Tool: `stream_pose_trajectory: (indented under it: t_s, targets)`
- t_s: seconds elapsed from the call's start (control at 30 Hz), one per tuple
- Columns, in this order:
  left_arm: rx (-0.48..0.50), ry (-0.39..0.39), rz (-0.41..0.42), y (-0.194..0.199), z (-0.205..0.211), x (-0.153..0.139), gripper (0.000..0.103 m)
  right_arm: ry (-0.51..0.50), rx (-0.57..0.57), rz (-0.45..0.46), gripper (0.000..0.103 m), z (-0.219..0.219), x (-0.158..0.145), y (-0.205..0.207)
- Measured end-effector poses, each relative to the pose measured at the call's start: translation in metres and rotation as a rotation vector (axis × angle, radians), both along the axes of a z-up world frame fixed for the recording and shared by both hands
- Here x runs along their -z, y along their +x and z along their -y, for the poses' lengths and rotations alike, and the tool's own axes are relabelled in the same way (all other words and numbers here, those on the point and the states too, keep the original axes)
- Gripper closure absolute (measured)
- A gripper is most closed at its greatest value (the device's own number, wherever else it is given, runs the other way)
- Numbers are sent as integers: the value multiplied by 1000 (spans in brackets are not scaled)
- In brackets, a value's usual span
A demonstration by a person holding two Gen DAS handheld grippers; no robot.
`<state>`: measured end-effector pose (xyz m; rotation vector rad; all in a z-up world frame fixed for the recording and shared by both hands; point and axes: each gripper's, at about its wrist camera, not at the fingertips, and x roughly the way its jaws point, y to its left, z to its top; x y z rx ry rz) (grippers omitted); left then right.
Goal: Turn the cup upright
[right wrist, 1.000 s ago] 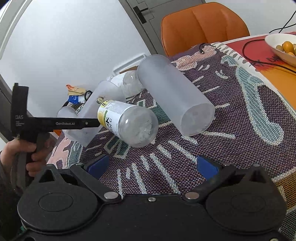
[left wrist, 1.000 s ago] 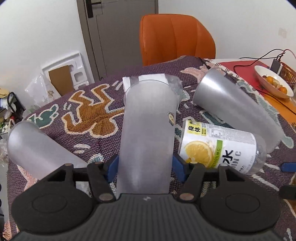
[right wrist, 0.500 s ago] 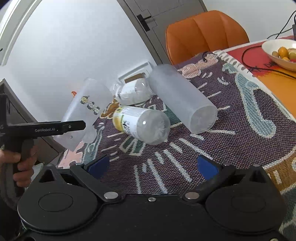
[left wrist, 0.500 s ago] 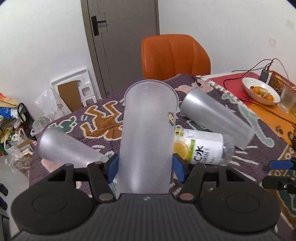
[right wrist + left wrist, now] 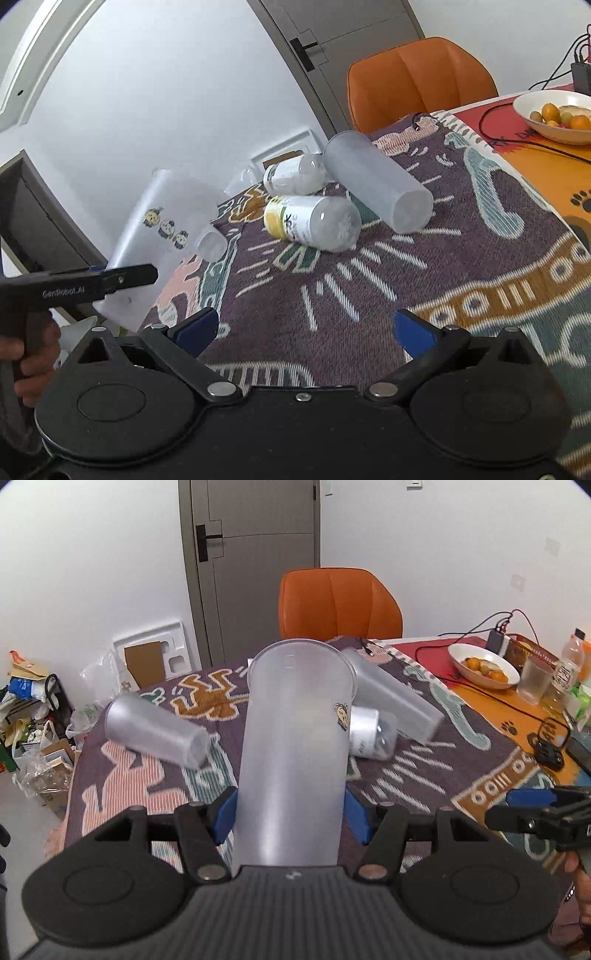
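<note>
A round table (image 5: 495, 746) fills both views, covered by one woven cloth (image 5: 461, 266) in purple, with orange, teal and cream figures and a coarse, ribbed texture. One orange padded chair (image 5: 340, 602) stands at its far side.

Three frosted plastic cups are visible, all tall and tapered. Two lie on their sides on the cloth: one at the left (image 5: 155, 731), one at the right (image 5: 391, 698), well apart. The third, the frosted cup (image 5: 291, 746) with small cartoon bee stickers, is lifted off the cloth at the near left edge of the table — in the right wrist view (image 5: 162, 236) it tilts, rim up and away from the viewer.

The left gripper (image 5: 291, 814) has its two blue pads pressed against the lower sides of this cup, clamped on it. The right gripper (image 5: 303, 328) has its blue pads wide apart with nothing between them, above the cloth.

Two clear plastic bottles lie on their sides between the fallen cups: one with a yellow lemon label (image 5: 314, 225), one with a white label (image 5: 295, 173) just behind it.

One white bowl (image 5: 484, 664) of small orange fruit — round and smooth — sits at the far right.
</note>
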<state>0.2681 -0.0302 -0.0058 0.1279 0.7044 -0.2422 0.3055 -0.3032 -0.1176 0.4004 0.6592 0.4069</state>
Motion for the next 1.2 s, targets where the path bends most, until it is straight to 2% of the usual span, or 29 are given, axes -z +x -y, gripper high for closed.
stream_pose_trajectory:
  t_s: [0.2, 0.37, 0.53, 0.73, 0.83, 0.9, 0.97, 1.2]
  targets:
    - [21, -18, -18, -37, 6, 16, 43, -11, -16, -2, 0, 0, 6, -27]
    - [44, -47, -69, -57, 11, 38, 43, -12, -8, -19, 0, 3, 14, -42]
    - [61, -47, -122, -64, 20, 61, 43, -3, 6, -48, 0, 8, 25, -52]
    - [55, -8, -158, -59, 30, 80, 41, -3, 10, -75, 0, 11, 37, -58]
    - [48, -3, -152, -60, 31, 74, 36, 10, 11, -81, 0, 13, 37, -58]
    - [47, -18, -130, -62, 28, 64, 24, 17, 9, -79, 0, 12, 35, -57]
    - [33, -27, -86, -66, 24, 53, 20, 23, 6, -73, 0, 10, 32, -55]
    - [-59, -53, -16, -69, -7, 24, 18, 70, -15, -78, 0, -6, 23, -39]
